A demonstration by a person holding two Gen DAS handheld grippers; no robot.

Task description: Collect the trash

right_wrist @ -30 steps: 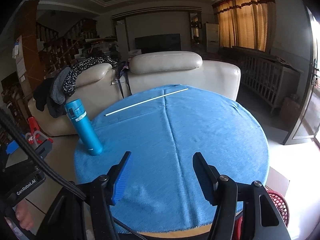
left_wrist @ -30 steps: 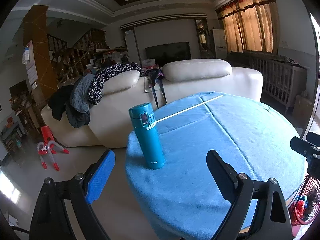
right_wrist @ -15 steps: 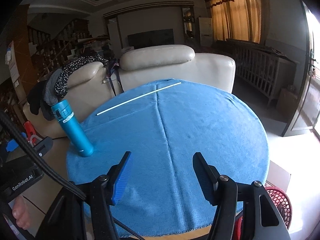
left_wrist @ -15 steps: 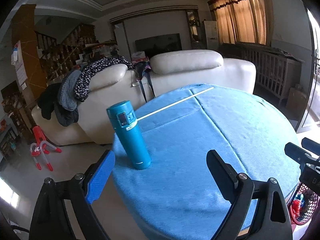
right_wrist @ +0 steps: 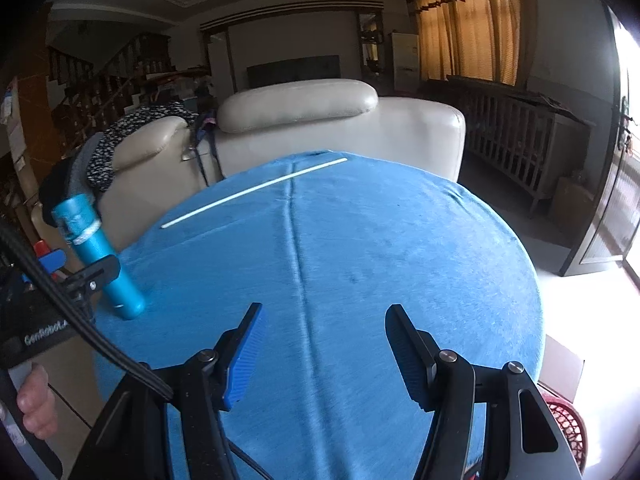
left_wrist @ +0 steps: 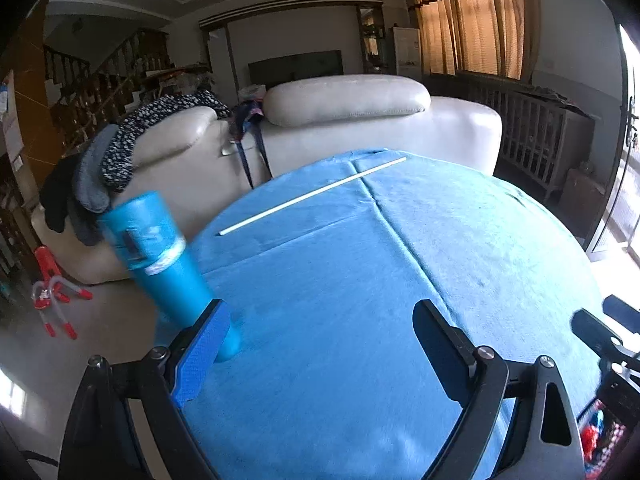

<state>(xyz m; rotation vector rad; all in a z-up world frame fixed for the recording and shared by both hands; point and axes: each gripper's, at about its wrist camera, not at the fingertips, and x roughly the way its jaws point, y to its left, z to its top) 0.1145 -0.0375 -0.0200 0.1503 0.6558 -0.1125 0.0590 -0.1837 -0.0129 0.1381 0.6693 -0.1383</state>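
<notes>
While both grippers hang over the near side of the round table (left_wrist: 460,240) with its blue cloth, neither has hold of anything. On that table, a long thin white stick (left_wrist: 312,196) lies slantwise toward the far edge, just in front of the cream sofa (left_wrist: 360,120). A teal flask (left_wrist: 168,264) stands upright at the table's left edge, and the left gripper (left_wrist: 320,344), jaws spread wide and empty, has its blue finger pad (left_wrist: 200,360) just in front of the flask's base; whether they touch I cannot tell. Over the table's near middle, the right gripper (right_wrist: 324,352) is about half open with only bare cloth between its fingers. Below the table's near right rim sits a red basket (right_wrist: 564,424).
</notes>
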